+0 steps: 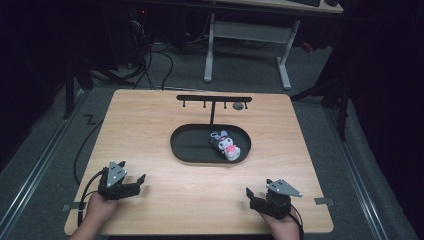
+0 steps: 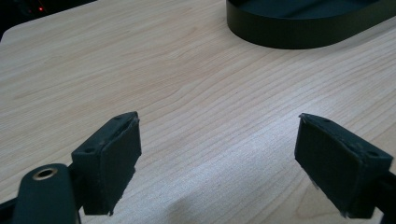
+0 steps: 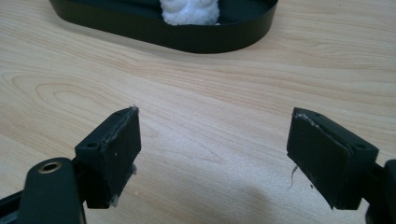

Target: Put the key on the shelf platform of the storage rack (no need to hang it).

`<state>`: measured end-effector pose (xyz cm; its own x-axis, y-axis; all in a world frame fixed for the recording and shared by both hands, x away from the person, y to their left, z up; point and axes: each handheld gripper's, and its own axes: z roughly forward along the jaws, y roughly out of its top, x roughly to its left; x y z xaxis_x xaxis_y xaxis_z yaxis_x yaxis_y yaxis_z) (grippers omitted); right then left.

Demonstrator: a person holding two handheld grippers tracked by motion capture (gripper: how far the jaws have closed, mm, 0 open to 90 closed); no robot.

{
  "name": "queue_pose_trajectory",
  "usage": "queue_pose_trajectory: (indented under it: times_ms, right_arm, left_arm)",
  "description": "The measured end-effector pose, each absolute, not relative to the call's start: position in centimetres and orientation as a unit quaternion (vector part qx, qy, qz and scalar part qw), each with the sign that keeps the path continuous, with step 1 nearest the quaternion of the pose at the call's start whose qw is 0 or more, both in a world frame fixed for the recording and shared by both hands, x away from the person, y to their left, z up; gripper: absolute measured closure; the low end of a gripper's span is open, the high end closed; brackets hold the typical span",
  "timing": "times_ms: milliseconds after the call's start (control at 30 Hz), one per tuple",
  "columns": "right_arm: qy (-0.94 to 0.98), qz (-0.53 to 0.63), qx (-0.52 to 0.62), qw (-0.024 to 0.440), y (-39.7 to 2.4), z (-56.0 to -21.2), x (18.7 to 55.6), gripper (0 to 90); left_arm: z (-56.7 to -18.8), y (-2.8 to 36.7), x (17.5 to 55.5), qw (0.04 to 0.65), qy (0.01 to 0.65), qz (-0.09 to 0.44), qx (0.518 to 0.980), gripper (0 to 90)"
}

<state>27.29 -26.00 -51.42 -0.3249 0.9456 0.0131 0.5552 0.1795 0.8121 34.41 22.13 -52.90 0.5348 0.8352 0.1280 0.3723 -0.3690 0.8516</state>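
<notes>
A black oval tray (image 1: 190,150) lies at the table's middle, holding a small plush toy (image 1: 227,145) in white, pink and dark grey at its right end. Behind the tray stands a black T-shaped rack (image 1: 214,98) with hooks along its bar. My left gripper (image 1: 137,184) rests near the front left corner, open and empty, pointing toward the tray. My right gripper (image 1: 251,198) sits low near the front right, also open and empty. The left gripper view has wide jaws (image 2: 219,119) over bare wood, with the tray (image 2: 299,32) ahead. In the right gripper view (image 3: 215,113), the toy (image 3: 189,11) peeks over the tray wall (image 3: 187,39).
A small grey oval piece (image 1: 238,106) hangs under the rack's right side. Tape marks (image 1: 324,201) sit at the table's front corners. Beyond the far edge stand white desk legs (image 1: 284,65) and cables on the floor. Bare wood lies between both grippers and the tray.
</notes>
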Motion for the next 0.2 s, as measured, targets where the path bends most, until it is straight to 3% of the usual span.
queue_pose_trajectory:
  times_ms: [200]
  right_arm:
    - [0.718,0.382,0.516,0.27,-26.06,-51.3,27.26,16.2]
  left_arm:
    - [-52.9,22.15,34.49,0.407,0.39,0.284,0.775,15.4]
